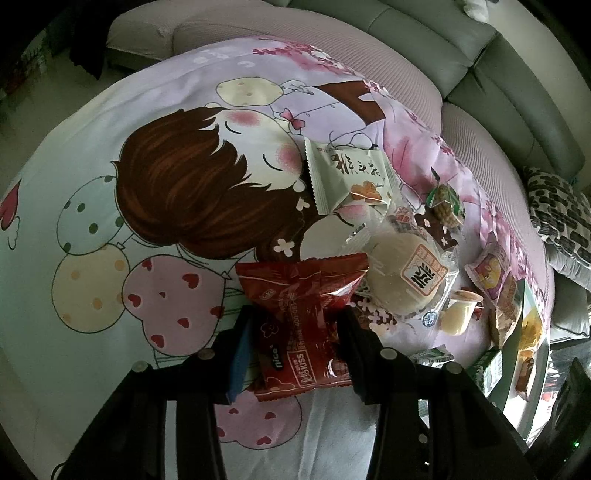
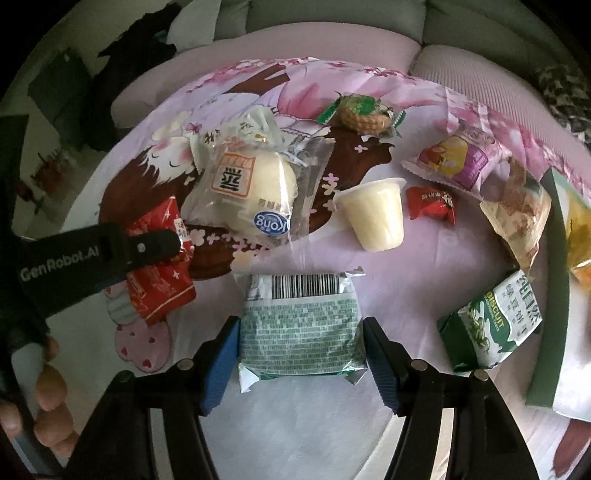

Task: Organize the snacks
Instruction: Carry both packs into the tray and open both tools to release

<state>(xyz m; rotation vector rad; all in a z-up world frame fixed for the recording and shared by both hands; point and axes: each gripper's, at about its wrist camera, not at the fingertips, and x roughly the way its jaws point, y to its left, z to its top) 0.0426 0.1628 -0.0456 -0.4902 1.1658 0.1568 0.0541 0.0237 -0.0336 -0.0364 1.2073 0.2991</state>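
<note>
In the left wrist view my left gripper (image 1: 295, 332) is shut on a red snack packet (image 1: 299, 295), held just over the cartoon-printed cloth (image 1: 110, 184). The right wrist view shows that same red packet (image 2: 162, 284) at the left, with the left gripper (image 2: 173, 254) clamped on it. My right gripper (image 2: 301, 354) is shut on a green and silver packet (image 2: 299, 325), barcode side up, with a blue pad pressed against each side. A round white bun in clear wrap (image 2: 251, 188) lies between the two grippers.
Loose on the cloth lie a jelly cup (image 2: 376, 214), a small red candy (image 2: 430, 205), a green-wrapped cookie (image 2: 364, 110), a purple packet (image 2: 461, 162) and a green biscuit packet (image 2: 491, 325). A pale green packet (image 1: 343, 177) lies farther back. A grey sofa (image 1: 406, 33) is behind.
</note>
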